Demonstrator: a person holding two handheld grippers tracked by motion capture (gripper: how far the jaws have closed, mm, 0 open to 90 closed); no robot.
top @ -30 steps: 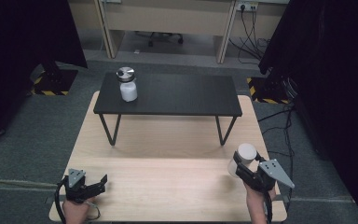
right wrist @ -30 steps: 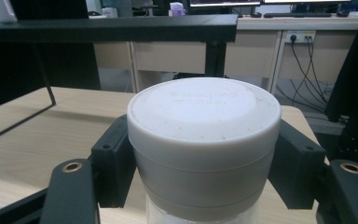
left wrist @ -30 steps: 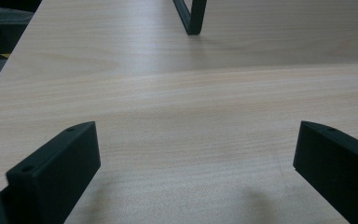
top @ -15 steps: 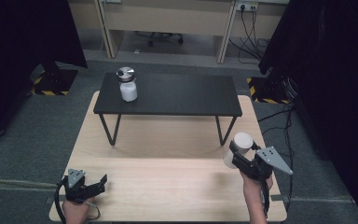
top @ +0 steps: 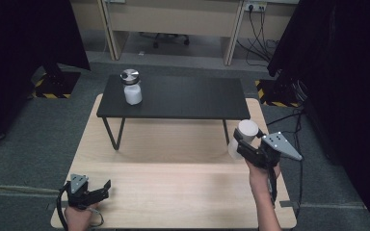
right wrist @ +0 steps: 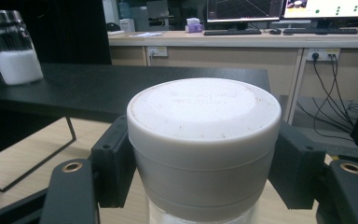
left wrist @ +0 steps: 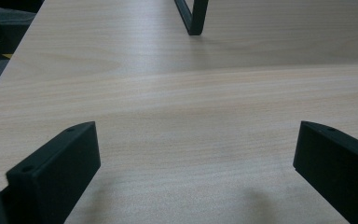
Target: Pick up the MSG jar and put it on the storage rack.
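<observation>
My right gripper [top: 241, 142] is shut on a jar with a white lid [top: 246, 130], held in the air over the right side of the wooden table [top: 173, 187], near the black shelf's right leg. In the right gripper view both jaws press the sides of the white-lidded jar [right wrist: 204, 135]. A second jar [top: 132, 88], with a metal lid and white powder, stands on the left end of the black shelf [top: 188, 98]; that metal-lidded jar [right wrist: 11, 46] appears far left. My left gripper [top: 101, 190] rests low at the table's front left, open, with bare wood [left wrist: 191, 140] between its jaws.
The black shelf stands on thin legs [top: 113, 132] on the back half of the table. Behind the table is a desk with cables [top: 260, 29] and a wall socket. Dark curtains [top: 337, 72] hang at both sides. Monitors [right wrist: 289, 9] sit on the desk.
My right gripper has lifted the white-lidded jar upward and carried it forward toward the shelf's right end. The left gripper stayed where it was.
</observation>
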